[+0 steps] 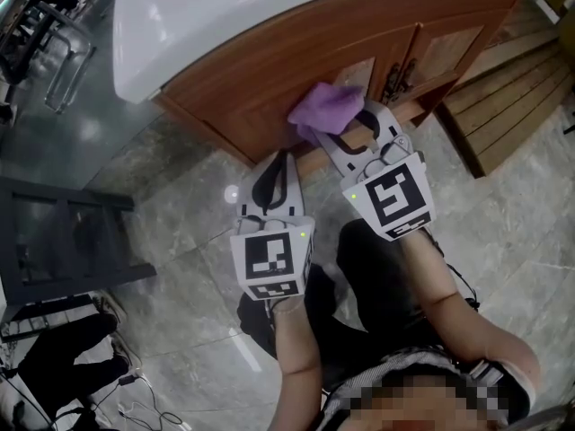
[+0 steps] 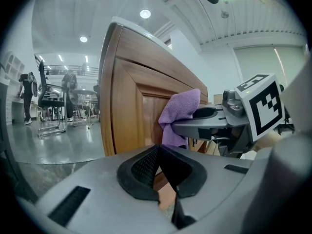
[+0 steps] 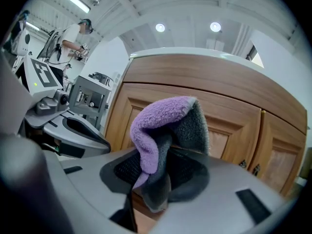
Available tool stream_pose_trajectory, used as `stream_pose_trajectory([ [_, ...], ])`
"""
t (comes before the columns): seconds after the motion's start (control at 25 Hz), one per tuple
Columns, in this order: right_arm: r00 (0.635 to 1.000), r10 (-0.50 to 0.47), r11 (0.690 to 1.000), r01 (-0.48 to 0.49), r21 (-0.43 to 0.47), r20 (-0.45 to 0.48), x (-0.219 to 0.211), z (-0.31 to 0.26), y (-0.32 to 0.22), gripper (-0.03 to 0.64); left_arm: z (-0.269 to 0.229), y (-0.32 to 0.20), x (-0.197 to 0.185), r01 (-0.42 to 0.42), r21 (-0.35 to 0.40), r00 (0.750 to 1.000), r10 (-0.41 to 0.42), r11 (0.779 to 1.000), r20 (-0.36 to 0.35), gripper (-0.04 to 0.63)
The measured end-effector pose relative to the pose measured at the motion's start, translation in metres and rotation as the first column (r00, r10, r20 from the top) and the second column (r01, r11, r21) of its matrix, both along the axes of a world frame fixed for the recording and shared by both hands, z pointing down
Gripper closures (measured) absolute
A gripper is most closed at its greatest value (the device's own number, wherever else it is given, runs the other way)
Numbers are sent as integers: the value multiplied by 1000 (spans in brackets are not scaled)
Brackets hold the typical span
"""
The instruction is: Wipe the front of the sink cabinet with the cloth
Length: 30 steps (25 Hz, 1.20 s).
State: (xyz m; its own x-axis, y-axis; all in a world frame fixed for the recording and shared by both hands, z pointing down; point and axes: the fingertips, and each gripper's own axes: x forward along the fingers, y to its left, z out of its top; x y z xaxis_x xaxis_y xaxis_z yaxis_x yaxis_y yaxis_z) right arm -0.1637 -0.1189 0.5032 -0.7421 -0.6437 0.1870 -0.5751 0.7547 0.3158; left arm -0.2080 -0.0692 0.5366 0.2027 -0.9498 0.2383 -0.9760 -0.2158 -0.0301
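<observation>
Obs.: the person stands over the sink cabinet (image 1: 296, 52), a tool in each hand. The cabinet is of reddish-brown wood with panelled doors and has a white sink top (image 1: 225, 7).

Right tool (image 1: 349, 126): its jaws are clamped on the cloth (image 1: 325, 108). In the right gripper view the cloth (image 3: 161, 126) is pinched low between the black pads and flops over above them. It is purple fleece on one face and grey on the other.

Cloth position: it is held at the lower front of the cabinet, on a door panel left of the dark door pulls (image 1: 395, 74). From the left gripper view the cloth (image 2: 180, 113) sits right at the panel. Whether it touches the wood or hangs just off it, I cannot tell.

Left tool (image 1: 281, 164): it is just beside the right tool and lower, well short of the cabinet and pointing at it. The pads are pressed together with nothing between them, as the left gripper view shows (image 2: 163, 174).

Markings: each tool carries a marker cube, left (image 1: 269, 260) and right (image 1: 395, 196). The cubes show black-and-white square patterns only. A small green light (image 1: 303, 234) glows beside the left cube.

Surroundings: grey marbled floor (image 1: 180, 205), slatted wooden steps (image 1: 512, 97) to the right of the cabinet, and a dark metal frame (image 1: 63, 232) to the left.
</observation>
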Motion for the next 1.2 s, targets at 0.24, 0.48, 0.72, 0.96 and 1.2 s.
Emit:
stream_pose_trajectory([
  [0.24,999,37,999,-37,-2,-8,13,-1,-7,434,-4,0,1,-11,8,1000,11,1000,-2,595],
  [0.48,996,89,996,-89,-5,-20,35,1,-18,434,-3,-4,13,-33,8,999,33,999,-6,594],
  [0.72,989,146,989,-146,-7,-32,59,-1,-32,434,-6,-9,20,-45,8,999,45,999,-10,595],
  [0.96,982,189,982,-189,-12,-29,74,3,-41,434,-3,-10,21,-51,8,999,51,999,-5,595],
  [1.2,977,213,977,-214,-9,-24,84,6,-45,434,0,-11,22,-55,6,998,55,998,-6,595],
])
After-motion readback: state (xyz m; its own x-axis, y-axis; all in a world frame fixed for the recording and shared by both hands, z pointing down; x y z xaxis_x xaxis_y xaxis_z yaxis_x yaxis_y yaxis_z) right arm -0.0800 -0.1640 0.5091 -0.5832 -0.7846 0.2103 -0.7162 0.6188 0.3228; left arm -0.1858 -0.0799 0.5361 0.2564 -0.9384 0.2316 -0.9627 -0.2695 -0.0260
